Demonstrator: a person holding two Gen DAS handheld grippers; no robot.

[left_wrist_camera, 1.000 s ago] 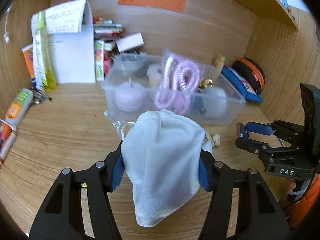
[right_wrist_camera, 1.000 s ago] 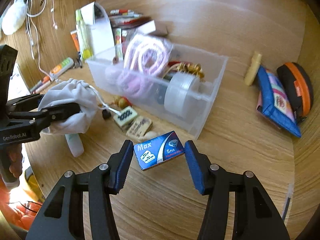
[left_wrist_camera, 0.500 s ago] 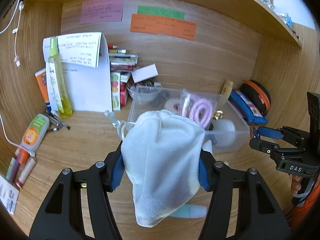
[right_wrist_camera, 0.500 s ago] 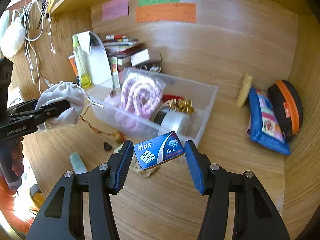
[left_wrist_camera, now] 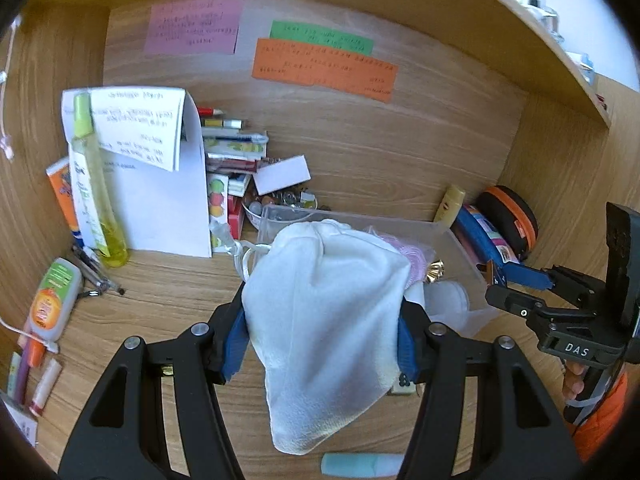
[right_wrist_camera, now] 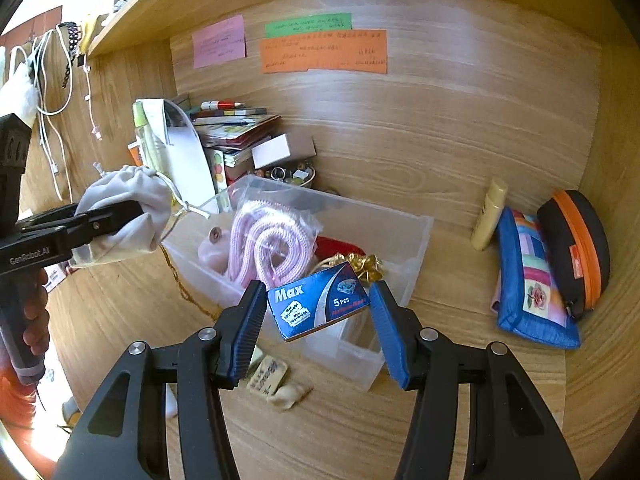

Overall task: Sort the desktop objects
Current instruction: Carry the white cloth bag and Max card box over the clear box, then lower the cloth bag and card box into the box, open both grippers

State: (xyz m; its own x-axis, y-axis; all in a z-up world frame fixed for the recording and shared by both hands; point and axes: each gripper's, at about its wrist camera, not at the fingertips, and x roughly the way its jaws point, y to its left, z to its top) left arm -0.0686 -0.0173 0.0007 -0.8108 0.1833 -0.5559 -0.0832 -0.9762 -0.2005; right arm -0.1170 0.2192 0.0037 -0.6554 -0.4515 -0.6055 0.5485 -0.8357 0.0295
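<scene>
- While both hands hold things above the worktop (right_wrist_camera: 460, 264), the sorting looks mid-carry, each item seemingly headed for the clear bin (right_wrist_camera: 416, 240).
- Left claw (left_wrist_camera: 320, 334), about half open, is clamped on a white drawstring pouch (left_wrist_camera: 324, 312); the bin lies just ahead of and below it.
- Right claw (right_wrist_camera: 318, 312), narrower, pinches a blue razor-blade box (right_wrist_camera: 318, 304) by its ends, tilted, over the bin's near corner.
- Next move, as I judge it: bring each item over the bin's open space and spread the pads.
- Pink cord (right_wrist_camera: 272, 240) fills the bin's left; its right half has more room.
- Bin walls and the other claw close by limit sideways travel; bare worktop lies right of the right claw.
</scene>
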